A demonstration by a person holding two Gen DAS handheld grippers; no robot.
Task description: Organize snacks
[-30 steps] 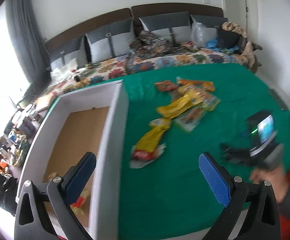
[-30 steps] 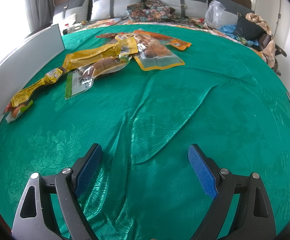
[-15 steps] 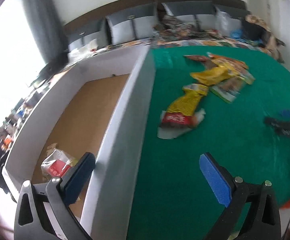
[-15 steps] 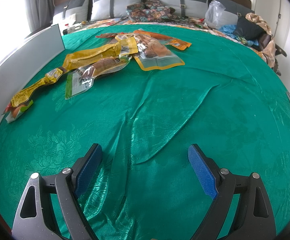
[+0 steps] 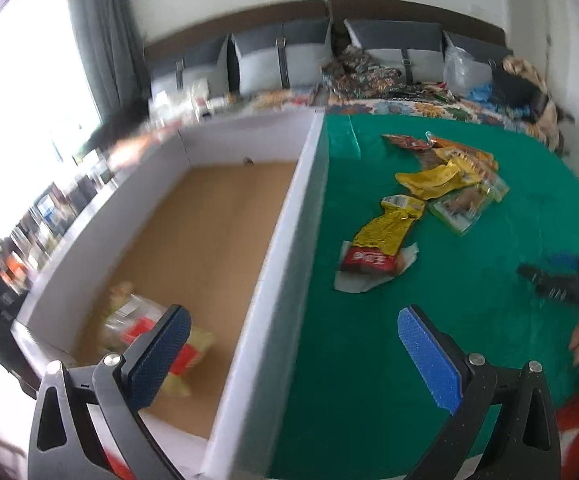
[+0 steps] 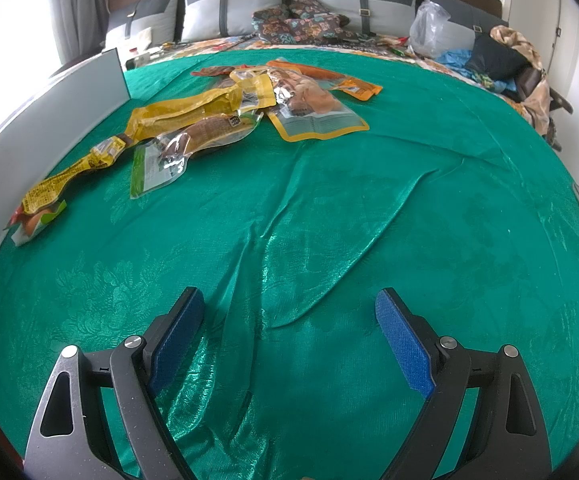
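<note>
At the cloth's left edge, the box [image 5: 89, 280] holds one packet [image 5: 145, 326] near its corner. The left gripper [image 5: 293, 354] hangs released above the box wall. Remaining snacks [image 6: 225, 116] lie mid-cloth; the right gripper [image 6: 289, 344] gapes empty, ready.

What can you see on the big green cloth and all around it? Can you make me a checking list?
Surface: green cloth, wrinkled in the middle.
Job's things: snack packets in a loose pile on the cloth; yellow packet nearest the white box; one packet already inside the box.
Clutter: nothing seen on the cloth besides snacks.
Grippers: left tool open, above the box wall; right tool open, above bare cloth; both hold nothing.
Cables: nothing seen.
Surroundings: grey cushions, clear plastic bag, curtain by a bright window.
</note>
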